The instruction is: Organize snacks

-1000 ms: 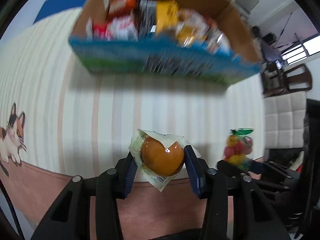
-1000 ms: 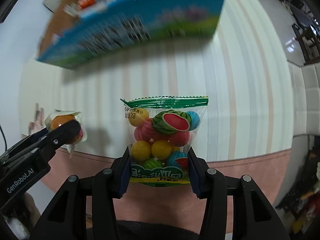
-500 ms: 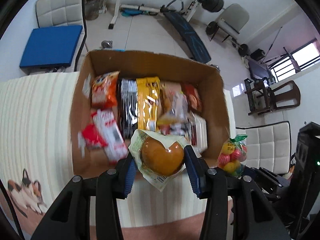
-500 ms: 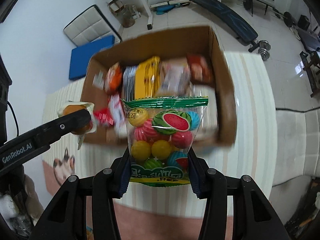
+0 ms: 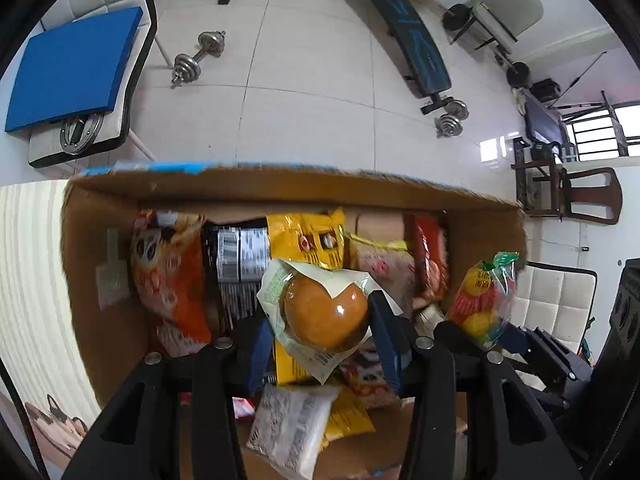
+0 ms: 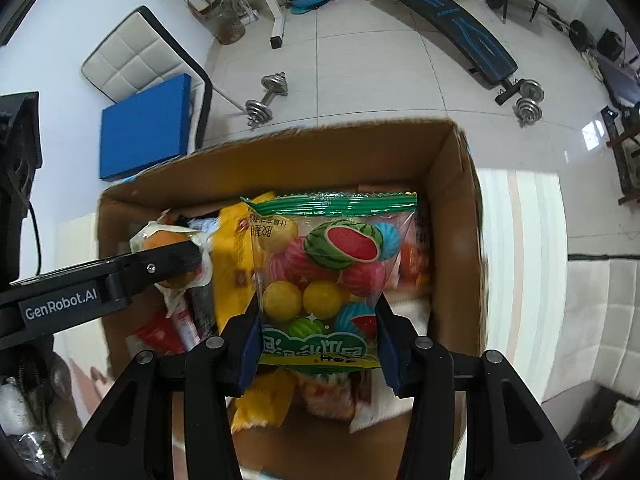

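Note:
My left gripper [image 5: 320, 340] is shut on a wrapped round orange bun [image 5: 324, 314] and holds it over the open cardboard box [image 5: 92, 280]. My right gripper [image 6: 318, 340] is shut on a clear bag of fruit-coloured gummy balls [image 6: 328, 276], also above the box [image 6: 456, 240]. The box holds several snack packets, among them an orange bag [image 5: 168, 272] and a yellow packet [image 5: 308, 236]. The candy bag also shows in the left wrist view [image 5: 486, 300], and the bun in the right wrist view [image 6: 164, 240].
The box stands on a striped tablecloth [image 5: 28, 272]. Beyond the table are a tiled floor with dumbbells [image 5: 198, 58], a weight bench [image 5: 412, 48], a chair with a blue pad [image 5: 72, 68] and a wooden chair [image 5: 576, 196].
Both grippers have moved forward from in front of the box to over it, each still holding its snack. The box interior now fills the lower views.

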{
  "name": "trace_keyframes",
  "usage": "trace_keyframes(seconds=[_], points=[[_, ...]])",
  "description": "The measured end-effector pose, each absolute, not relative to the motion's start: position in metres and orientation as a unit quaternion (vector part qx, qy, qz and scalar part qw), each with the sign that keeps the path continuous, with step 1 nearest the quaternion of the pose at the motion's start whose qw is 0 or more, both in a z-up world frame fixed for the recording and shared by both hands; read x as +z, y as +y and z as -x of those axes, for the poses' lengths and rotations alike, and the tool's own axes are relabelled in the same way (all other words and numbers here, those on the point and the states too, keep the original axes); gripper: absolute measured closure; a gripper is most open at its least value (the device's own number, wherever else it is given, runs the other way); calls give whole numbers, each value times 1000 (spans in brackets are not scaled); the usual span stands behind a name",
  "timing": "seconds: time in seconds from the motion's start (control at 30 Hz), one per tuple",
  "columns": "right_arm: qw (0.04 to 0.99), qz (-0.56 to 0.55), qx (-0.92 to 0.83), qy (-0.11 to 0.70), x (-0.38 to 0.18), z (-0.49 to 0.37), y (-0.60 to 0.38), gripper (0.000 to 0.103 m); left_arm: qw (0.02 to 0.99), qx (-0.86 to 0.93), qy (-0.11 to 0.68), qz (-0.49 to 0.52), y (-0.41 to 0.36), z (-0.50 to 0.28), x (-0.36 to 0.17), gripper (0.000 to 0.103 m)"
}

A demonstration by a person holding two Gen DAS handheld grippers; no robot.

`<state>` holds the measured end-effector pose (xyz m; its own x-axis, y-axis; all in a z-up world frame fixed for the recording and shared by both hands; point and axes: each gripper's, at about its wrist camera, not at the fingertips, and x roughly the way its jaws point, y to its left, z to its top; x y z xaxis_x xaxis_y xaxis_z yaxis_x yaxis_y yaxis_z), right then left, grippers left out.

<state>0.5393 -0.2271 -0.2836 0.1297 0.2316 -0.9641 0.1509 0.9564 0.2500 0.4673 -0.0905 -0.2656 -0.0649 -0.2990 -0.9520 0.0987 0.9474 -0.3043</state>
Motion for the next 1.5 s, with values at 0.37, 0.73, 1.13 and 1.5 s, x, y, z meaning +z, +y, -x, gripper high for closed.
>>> trace_keyframes(seconds=[0.37,0.73,1.13,1.5], points=[[733,-133,19,667,-297,-564,-233,7,685,-117,716,56,-88,-473,-271,29],[729,-101,-9,677,-283,-531,-236,7,705,-124,697,38,-84,-449,-250,3],[743,-80,-14,665,-257,-471,-225,6,738,-94,669,15,-62,-386,-228,3],[786,-62,-19,615,-208,-401,-210,6,803,-76,591,-3,-52,-313,-175,3]])
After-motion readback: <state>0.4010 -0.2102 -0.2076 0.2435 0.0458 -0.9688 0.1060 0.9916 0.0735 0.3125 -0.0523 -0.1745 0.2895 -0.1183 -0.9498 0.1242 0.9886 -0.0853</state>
